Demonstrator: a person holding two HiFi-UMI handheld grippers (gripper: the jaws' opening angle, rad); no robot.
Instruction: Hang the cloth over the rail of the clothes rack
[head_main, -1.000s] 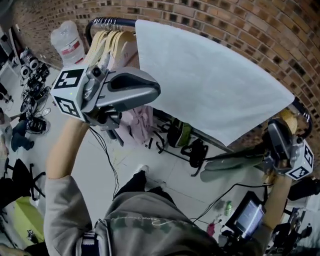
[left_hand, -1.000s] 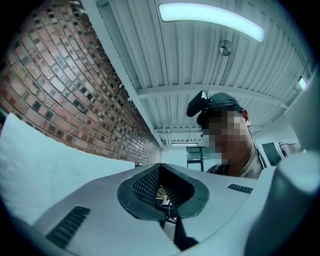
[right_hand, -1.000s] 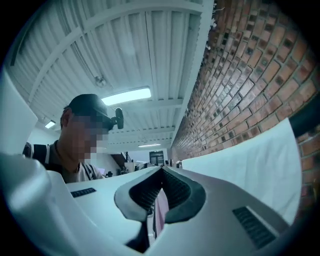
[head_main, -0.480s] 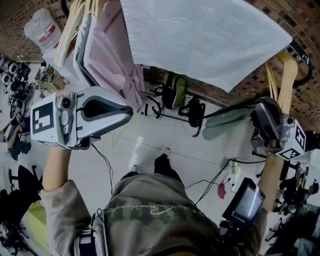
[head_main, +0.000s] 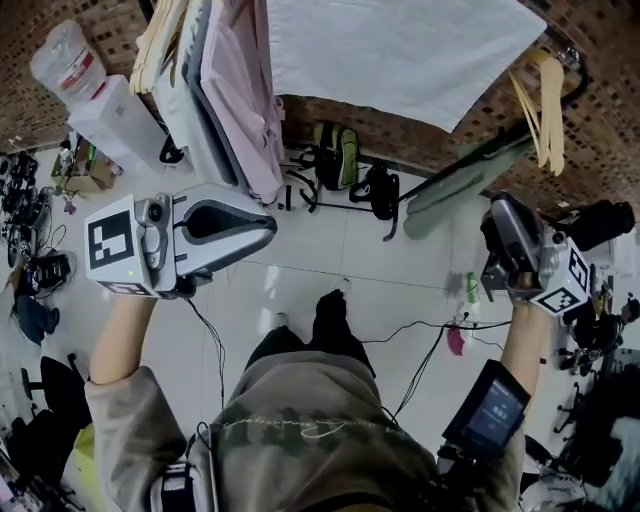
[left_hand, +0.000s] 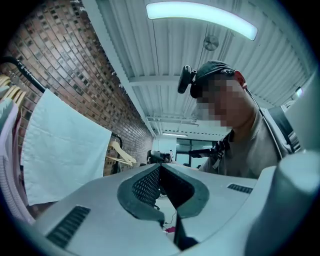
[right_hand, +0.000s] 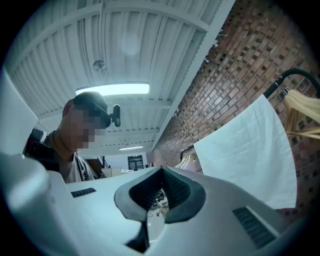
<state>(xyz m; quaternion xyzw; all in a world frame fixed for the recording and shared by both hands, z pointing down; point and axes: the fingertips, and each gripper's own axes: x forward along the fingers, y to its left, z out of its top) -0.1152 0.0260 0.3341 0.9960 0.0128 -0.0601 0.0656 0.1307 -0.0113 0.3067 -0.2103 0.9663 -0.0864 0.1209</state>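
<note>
The white cloth (head_main: 400, 50) hangs spread over the black rail (head_main: 572, 62) of the clothes rack, at the top of the head view. Both grippers are well below it and apart from it. My left gripper (head_main: 270, 228) is shut with nothing in it and points right over the floor. My right gripper (head_main: 497, 207) is also shut and empty, held low under the rail's right end. The cloth (left_hand: 60, 145) shows at the left of the left gripper view, beyond the closed gripper (left_hand: 160, 167). In the right gripper view the cloth (right_hand: 250, 150) hangs to the right of the closed gripper (right_hand: 161, 170).
Pink and pale garments (head_main: 240, 100) hang on hangers left of the cloth, and bare wooden hangers (head_main: 545, 100) hang at its right. Bags (head_main: 345, 160) and cables lie on the tiled floor under the rack. A water bottle (head_main: 65, 60) stands at far left.
Both grippers have come down and back from the cloth, which stays draped on the rail. The head view has tilted down toward the floor.
</note>
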